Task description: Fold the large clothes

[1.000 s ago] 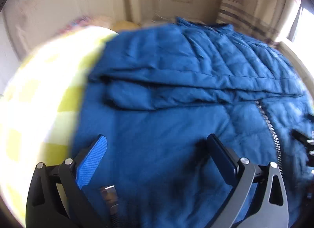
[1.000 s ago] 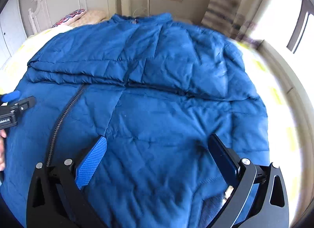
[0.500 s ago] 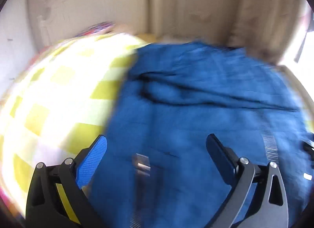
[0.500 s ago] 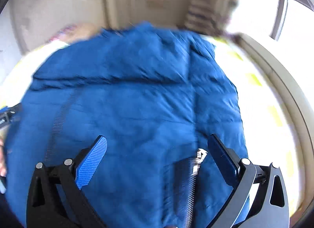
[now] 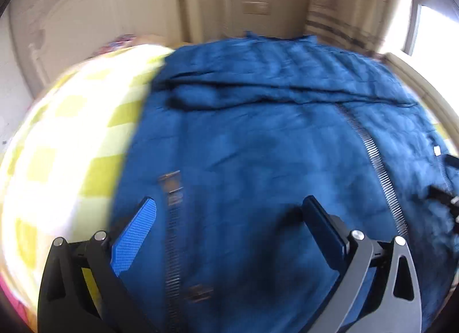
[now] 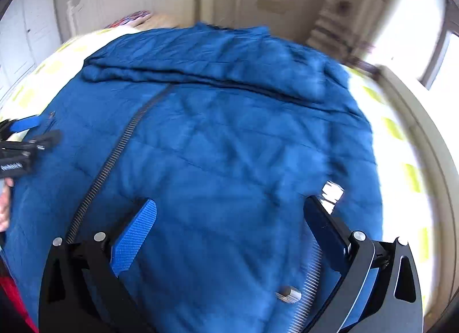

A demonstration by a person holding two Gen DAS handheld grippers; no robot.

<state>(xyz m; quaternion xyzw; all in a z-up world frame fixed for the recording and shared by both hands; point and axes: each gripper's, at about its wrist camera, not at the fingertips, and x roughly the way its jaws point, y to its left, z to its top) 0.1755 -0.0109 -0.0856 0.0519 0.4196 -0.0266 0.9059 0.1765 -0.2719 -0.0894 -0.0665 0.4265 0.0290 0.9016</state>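
In the left wrist view, the left gripper (image 5: pixel 229 212) hangs over a large blue padded jacket (image 5: pixel 272 138) spread flat on a bed, its two fingers spread wide apart with nothing between them but the cloth below; whether the tips touch the fabric cannot be told. The jacket fills most of the frame, and a folded band of it, probably a sleeve, lies across the far part. A pocket zipper (image 5: pixel 173 232) runs down between the fingers near the blue pad on the left, and the main front zipper (image 5: pixel 375 161) slants down on the right side. To the left of the jacket shows the yellow-and-white checked bedspread (image 5: pixel 71 146), with a cream headboard (image 5: pixel 94 17) behind it. At the right edge a dark part of the other tool (image 5: pixel 443 195) shows, blurred. In the right wrist view, the right gripper (image 6: pixel 229 212) is likewise released, fingers wide apart above the jacket's (image 6: pixel 229 146) near half, grasping nothing. The front zipper (image 6: pixel 120 149) runs diagonally on the left, and a second pocket zipper (image 6: pixel 309 281) with a shiny pull lies just beside the right finger. At the left edge the left gripper (image 6: pixel 27 132) reaches over the jacket's side, a hand (image 6: pixel 5 204) behind it. The checked bedspread (image 6: pixel 407 166) shows along the right.
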